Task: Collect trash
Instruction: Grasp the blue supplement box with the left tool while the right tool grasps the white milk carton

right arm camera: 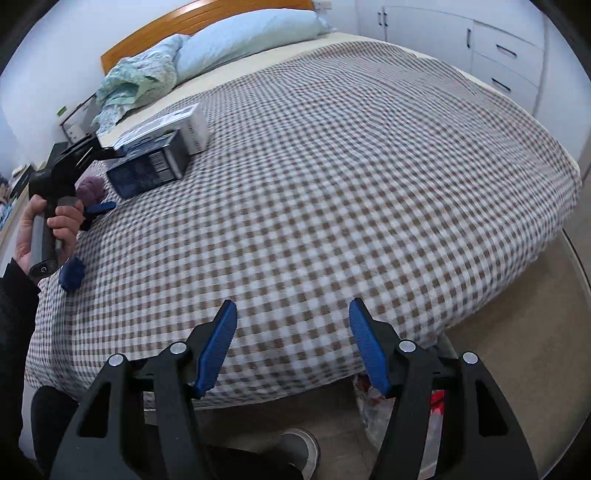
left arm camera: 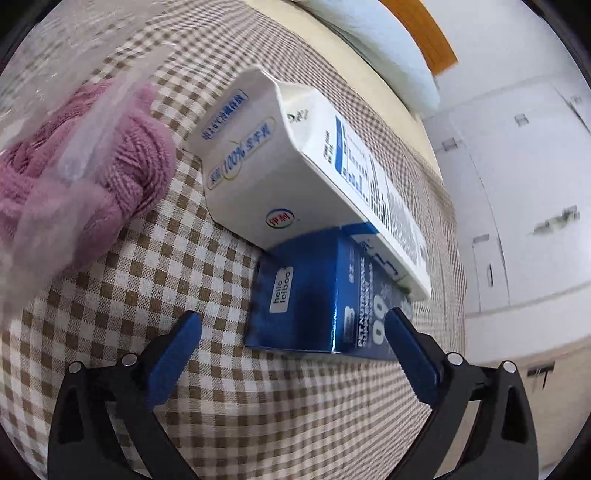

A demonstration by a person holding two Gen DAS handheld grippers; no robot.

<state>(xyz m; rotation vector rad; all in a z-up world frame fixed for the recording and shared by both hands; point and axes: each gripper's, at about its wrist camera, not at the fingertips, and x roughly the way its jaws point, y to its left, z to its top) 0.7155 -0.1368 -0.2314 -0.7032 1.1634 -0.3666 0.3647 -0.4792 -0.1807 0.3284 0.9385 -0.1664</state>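
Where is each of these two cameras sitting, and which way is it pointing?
Left wrist: rides on the left gripper, looking down along its wide-open blue fingers at a blue box, a white milk carton and pink yarn on the checked bedspread.
Right wrist: rides on the right gripper, facing across the bed toward the pillow; its parted fingers are empty, and a hand, dark sleeve and shoe show.
Shared: both boxes, the yarn, the bedspread and the left gripper.
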